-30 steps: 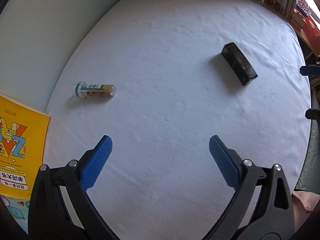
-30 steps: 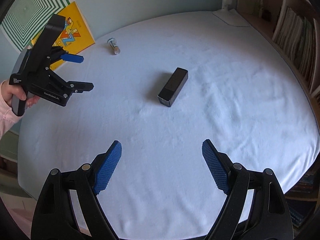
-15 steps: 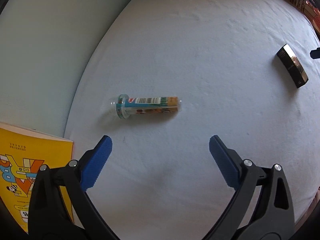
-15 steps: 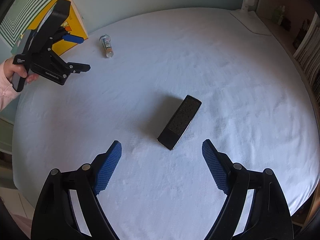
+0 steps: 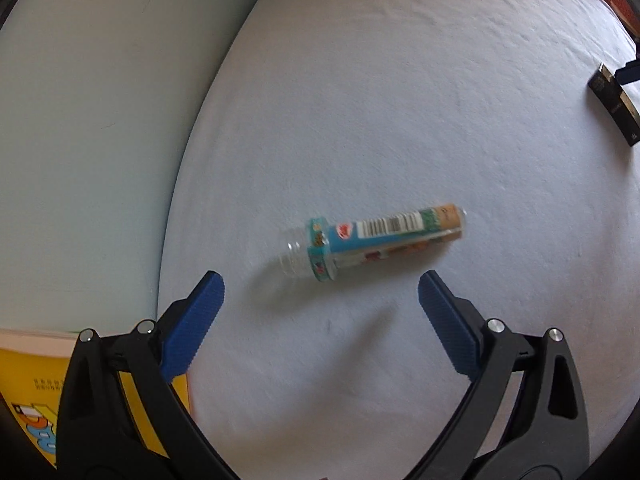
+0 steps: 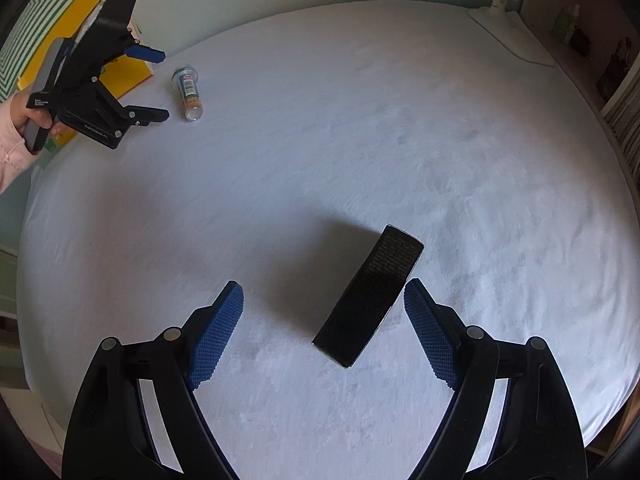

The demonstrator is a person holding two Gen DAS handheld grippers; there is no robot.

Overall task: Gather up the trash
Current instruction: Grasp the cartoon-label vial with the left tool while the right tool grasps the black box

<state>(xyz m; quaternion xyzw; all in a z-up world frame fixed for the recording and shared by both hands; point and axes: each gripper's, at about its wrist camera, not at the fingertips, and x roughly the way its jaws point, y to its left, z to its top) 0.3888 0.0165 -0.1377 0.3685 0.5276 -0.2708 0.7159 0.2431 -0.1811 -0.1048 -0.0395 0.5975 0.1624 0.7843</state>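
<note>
The left tongs point(image 5: 320, 304) gaped just short of a clear plastic bottle with a barcoded teal label point(image 5: 376, 242) lying on the white-clothed desk point(image 5: 400, 100). The right tongs point(image 6: 324, 312), also apart, flanked a black rectangular box point(image 6: 372, 300). A yellow book point(image 5: 24, 392) stood nearby.

Left gripper point(image 5: 320, 304) is held low and tilted fwd, jaws spread wide, blue pads point(image 5: 192, 328) well apart, nothing gripped. In the right wrist view it point(image 6: 156, 84) is seen side-on at upper left, fingers apart one above the other, handle clasped by the left hand point(image 6: 28, 128), pink sleeve at the wrist. Right gripper point(image 6: 324, 320) is likewise spread wide, pads point(image 6: 216, 332) apart w/ nothing clamped, pointed fwd and down.
</note>
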